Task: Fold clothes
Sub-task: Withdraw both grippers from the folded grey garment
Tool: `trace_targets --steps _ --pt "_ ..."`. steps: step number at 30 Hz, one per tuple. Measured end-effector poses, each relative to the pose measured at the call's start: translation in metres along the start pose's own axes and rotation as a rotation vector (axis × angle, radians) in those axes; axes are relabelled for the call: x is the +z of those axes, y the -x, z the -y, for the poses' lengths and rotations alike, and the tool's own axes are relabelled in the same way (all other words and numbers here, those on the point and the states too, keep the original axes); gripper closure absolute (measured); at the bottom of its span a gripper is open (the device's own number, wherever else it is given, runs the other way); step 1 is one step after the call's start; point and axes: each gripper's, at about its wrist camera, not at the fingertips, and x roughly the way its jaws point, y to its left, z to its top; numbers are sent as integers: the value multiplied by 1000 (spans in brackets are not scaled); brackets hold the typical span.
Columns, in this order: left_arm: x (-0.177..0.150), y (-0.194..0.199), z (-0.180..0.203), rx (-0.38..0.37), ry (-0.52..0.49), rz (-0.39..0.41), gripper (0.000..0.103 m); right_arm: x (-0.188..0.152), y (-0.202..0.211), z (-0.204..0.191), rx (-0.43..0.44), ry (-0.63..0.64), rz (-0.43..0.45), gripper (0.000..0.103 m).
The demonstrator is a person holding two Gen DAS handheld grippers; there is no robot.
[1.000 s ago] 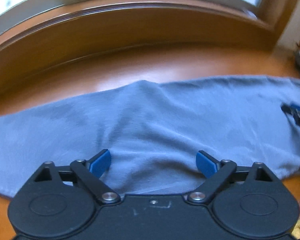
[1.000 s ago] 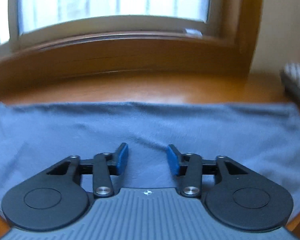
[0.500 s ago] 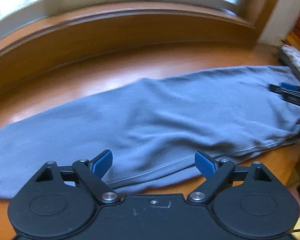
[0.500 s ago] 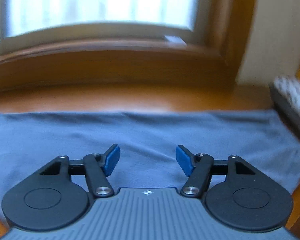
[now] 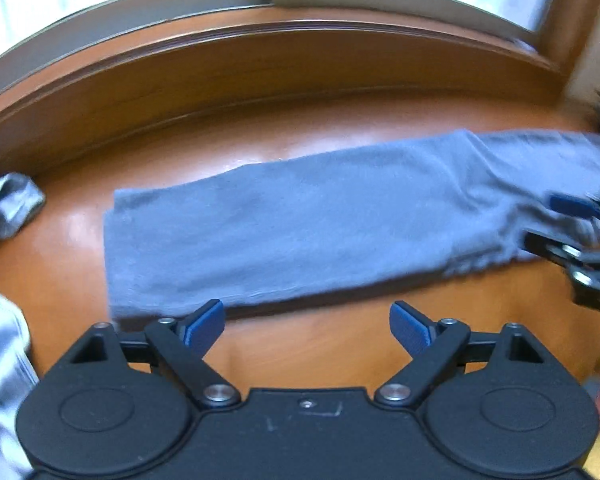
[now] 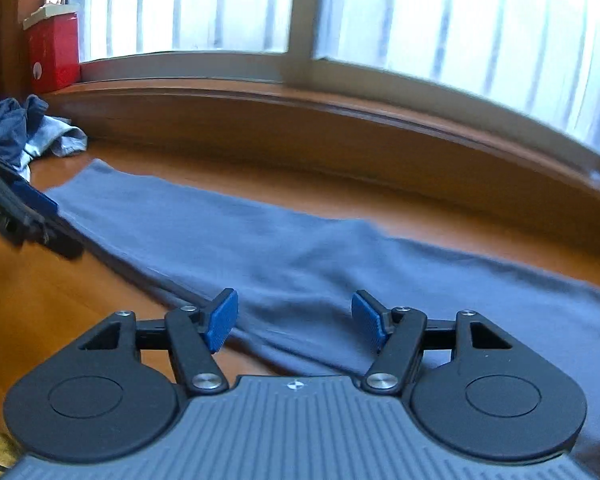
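Observation:
A blue-grey garment [image 5: 300,232] lies as a long flat strip across the wooden table [image 5: 340,352]. My left gripper [image 5: 306,326] is open over bare wood just in front of the strip's near edge, towards its left end, with nothing between its pads. The right gripper [image 5: 572,220] shows blurred at the strip's right end in that view. In the right wrist view the garment [image 6: 300,248] runs from far left to near right. My right gripper [image 6: 296,320] hangs open above its near hem, gripping nothing. The left gripper [image 6: 20,208] shows at the left edge.
Crumpled grey and blue clothes [image 6: 32,132] lie at the table's left end, also seen as crumpled clothes [image 5: 12,200]; pale cloth [image 5: 0,360] hangs at the near left. A red box [image 6: 56,52] stands on the raised wooden sill [image 5: 260,64] under the window behind.
The left gripper drew back off the garment towards its left end. The right gripper swung to look along the strip, its jaws a little wider. The hump in the cloth is gone.

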Motion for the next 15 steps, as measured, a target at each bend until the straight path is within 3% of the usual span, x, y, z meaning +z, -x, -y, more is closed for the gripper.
trace_targets --steps 6,9,15 --pt "-12 24 -31 -29 -127 18 15 26 -10 -72 -40 -98 -33 37" --pt "-18 31 -50 -46 -94 29 15 33 -4 -92 -47 -111 -11 36" --pt "-17 33 -71 -8 -14 21 15 33 -9 -106 -8 -117 -20 36"
